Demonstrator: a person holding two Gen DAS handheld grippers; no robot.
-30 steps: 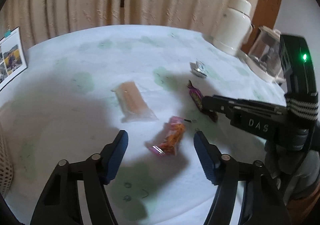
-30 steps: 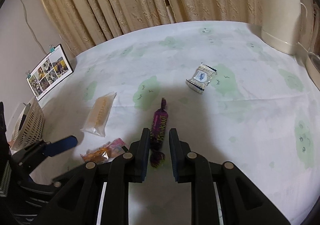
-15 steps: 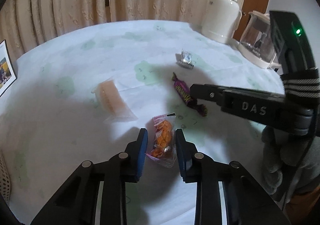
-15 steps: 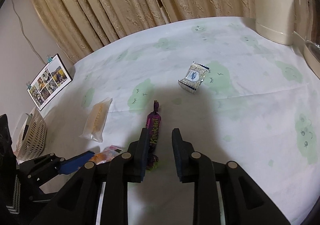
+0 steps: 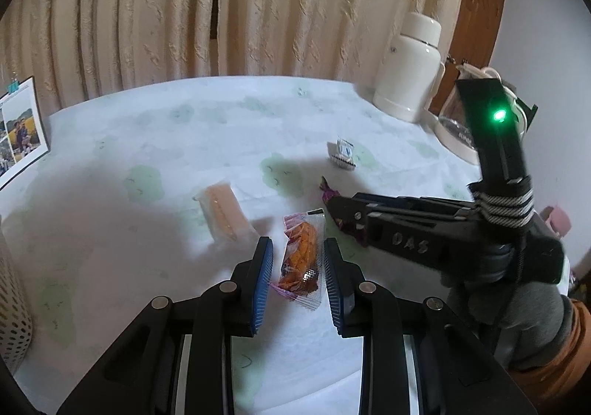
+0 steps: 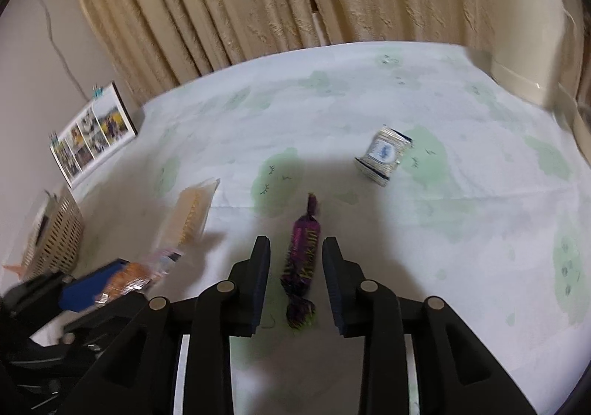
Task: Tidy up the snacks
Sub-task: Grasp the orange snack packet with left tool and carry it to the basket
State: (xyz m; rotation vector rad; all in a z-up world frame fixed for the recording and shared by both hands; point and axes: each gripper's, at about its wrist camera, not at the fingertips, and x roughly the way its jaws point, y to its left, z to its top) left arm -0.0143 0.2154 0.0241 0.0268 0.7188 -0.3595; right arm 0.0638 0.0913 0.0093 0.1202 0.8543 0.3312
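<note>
An orange snack packet sits between the blue pads of my left gripper, which is shut on it. In the right wrist view the same packet shows blurred at the lower left. A purple twist-wrapped candy lies on the tablecloth between the fingers of my right gripper. Those jaws stand slightly apart, with a small gap on each side of the candy. A peach-coloured packet and a white-and-blue wrapped sweet lie on the cloth further out.
A cream thermos and a glass kettle stand at the table's far right. A photo stand and a perforated basket are at the left edge. Curtains hang behind the table. A gloved hand holds the right gripper.
My left gripper went from wide open to shut on the orange packet, and the packet now moves with it. My right gripper's jaws widened slightly around the purple candy.
</note>
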